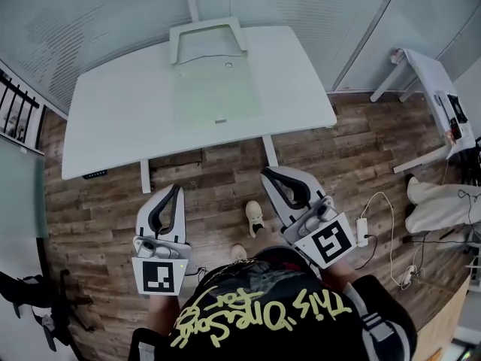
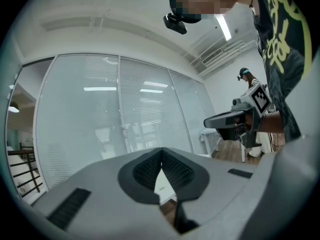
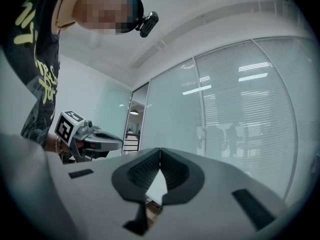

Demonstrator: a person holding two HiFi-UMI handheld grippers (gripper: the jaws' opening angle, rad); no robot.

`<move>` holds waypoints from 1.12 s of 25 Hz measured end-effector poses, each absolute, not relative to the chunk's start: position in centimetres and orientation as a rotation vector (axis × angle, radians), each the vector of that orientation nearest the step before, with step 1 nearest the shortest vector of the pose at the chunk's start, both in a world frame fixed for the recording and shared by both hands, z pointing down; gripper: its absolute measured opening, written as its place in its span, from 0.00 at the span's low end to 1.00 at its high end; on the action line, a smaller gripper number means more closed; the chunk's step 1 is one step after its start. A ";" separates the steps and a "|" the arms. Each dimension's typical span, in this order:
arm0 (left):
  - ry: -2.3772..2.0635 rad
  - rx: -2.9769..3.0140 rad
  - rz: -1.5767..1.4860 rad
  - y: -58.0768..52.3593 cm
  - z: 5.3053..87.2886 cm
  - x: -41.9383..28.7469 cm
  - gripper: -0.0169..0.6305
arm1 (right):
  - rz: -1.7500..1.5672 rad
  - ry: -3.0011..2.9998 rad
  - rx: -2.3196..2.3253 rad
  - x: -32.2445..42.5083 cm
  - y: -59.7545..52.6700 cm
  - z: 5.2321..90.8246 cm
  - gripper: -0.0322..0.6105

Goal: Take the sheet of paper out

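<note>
A wood-floored, glass-walled office is shown. On the white counter (image 1: 113, 119), upper centre, a pale green sleeve (image 1: 216, 89) is judged to hold the sheet of paper. The left gripper (image 1: 177, 189) and right gripper (image 1: 264, 173) are held low in frame, jaws clenched on nothing. Unless the jaws are opened in time, the sleeve may be shoved away.

The table (image 1: 113, 119) is white, the sheet of paper (image 1: 218, 92) pale green, the floor (image 1: 210, 194) brown wood-grain.

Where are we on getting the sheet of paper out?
Nothing looks done: the pale green folder lies flat on the table. In hand, nothing: the left gripper and right gripper are shut and empty, over the floor short of the table. Left: everything, from reaching the folder to gripping and pulling.
</note>
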State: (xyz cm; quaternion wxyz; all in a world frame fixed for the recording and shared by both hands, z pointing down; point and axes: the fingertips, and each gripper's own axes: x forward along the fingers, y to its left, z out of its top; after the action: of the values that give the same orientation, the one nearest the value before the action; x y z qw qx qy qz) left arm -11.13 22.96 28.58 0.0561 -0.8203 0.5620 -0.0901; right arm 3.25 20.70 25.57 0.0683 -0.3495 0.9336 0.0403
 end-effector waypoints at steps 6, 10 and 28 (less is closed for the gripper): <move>1.715 -2.463 -0.301 20.0 28.5 -11.3 0.04 | 0.131 2.806 -1.050 3.6 17.3 25.2 0.06; 1.725 -2.448 -0.272 17.7 27.8 -11.4 0.04 | 0.137 2.807 -1.053 3.8 14.8 24.8 0.06; 1.798 -2.373 -0.283 9.6 27.2 -9.3 0.04 | 0.107 2.838 -0.997 6.6 5.9 24.8 0.06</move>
State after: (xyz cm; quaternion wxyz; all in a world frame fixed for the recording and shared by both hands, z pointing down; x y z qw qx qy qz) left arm -9.26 9.58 27.24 0.0755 -0.7912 0.5995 -0.0943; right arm 6.60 5.88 24.83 0.0659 -0.3306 0.9408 0.0355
